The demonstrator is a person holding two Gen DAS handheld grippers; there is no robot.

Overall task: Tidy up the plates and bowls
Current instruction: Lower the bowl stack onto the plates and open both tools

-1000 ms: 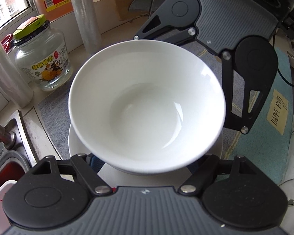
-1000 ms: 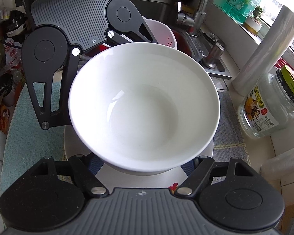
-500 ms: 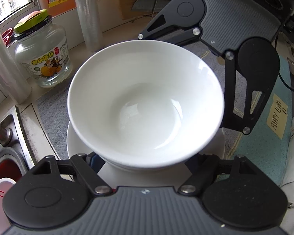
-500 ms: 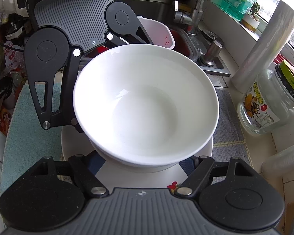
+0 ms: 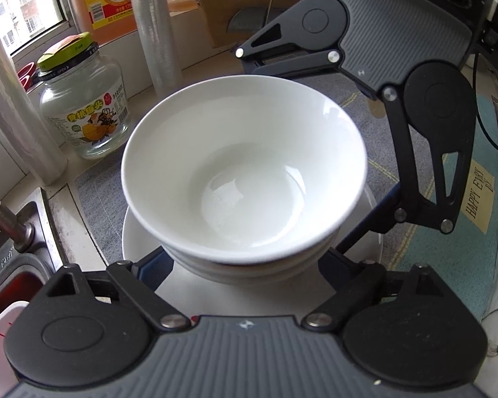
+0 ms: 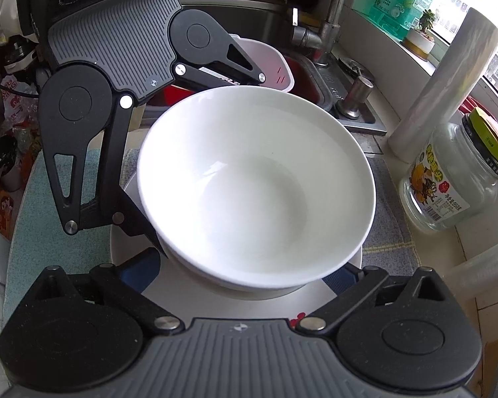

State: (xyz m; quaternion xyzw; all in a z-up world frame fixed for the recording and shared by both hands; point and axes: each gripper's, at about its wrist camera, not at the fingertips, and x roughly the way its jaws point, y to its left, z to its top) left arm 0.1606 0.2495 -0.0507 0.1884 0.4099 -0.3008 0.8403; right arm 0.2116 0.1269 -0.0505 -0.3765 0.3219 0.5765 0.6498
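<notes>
The white bowl (image 5: 245,179) now sits nested in another bowl (image 5: 249,267), of which only a band of rim shows beneath it, and the pair stands on a white plate (image 5: 139,242) on a grey-blue mat (image 5: 96,205) on the tabletop. The stack is in the middle of both wrist views, with the sink (image 6: 315,76) on its far side in the right wrist view and a glass jar with a green lid (image 5: 83,99) off to the left in the left wrist view.

The left tool (image 5: 245,265) and the right tool (image 6: 245,265) face each other across the stack. Both have just been opening: the jaws of each stand apart, their blue-padded fingers (image 5: 156,268) to either side of the bowl's lower wall with the bowl between them, and no pad looks pressed against it. So the bowl appears to rest on the stack under its own weight.

The step in hand looks like the release after stacking a bowl. Next, each tool should back away along its own line, lifting a little so the fingers clear the lower rim and the plate's edge without nudging the stack. The top bowl seems slightly off-centre on the one below, so a snagged finger could tip it. After that, any further dishes would need to be found; none is visible here.
</notes>
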